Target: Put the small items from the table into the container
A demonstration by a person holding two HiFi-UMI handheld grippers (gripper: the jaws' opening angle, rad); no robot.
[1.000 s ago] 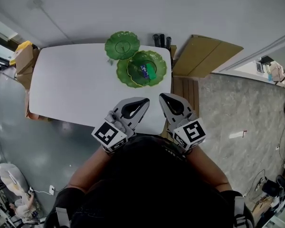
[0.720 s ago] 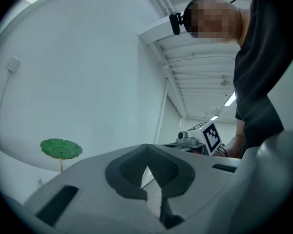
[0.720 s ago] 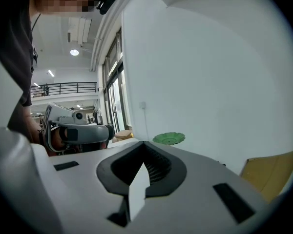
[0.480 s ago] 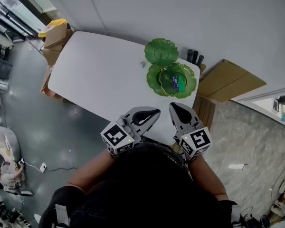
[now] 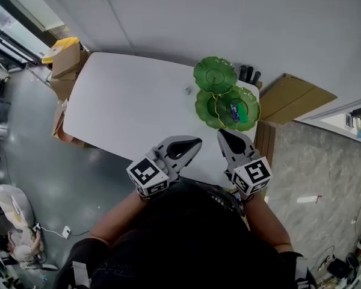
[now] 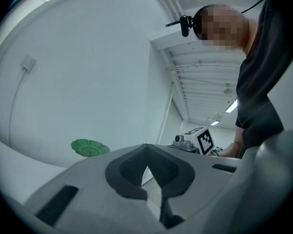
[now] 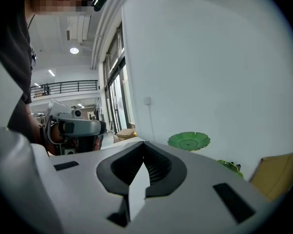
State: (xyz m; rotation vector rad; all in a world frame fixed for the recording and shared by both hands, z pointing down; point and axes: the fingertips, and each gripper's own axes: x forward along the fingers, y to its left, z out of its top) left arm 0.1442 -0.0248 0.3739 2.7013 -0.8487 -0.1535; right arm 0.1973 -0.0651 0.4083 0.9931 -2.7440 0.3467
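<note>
Head view: small item (image 5: pixel 187 90) on worktop (image 5: pixel 126 107), upper centre, just beside green dishes (image 5: pixel 215 74).
Handling: probably light, hard, tiny; pinch across middle, low against worktop.
Left tongs (image 5: pixel 197 141): clenched, empty.
Right tongs (image 5: pixel 221 132): clenched, empty.

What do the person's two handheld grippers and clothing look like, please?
Both the left gripper and right gripper are light grey shells with teardrop-shaped black padded openings and a white cube bearing black square markers at the rear. The person wears a black short-sleeved top.
</note>
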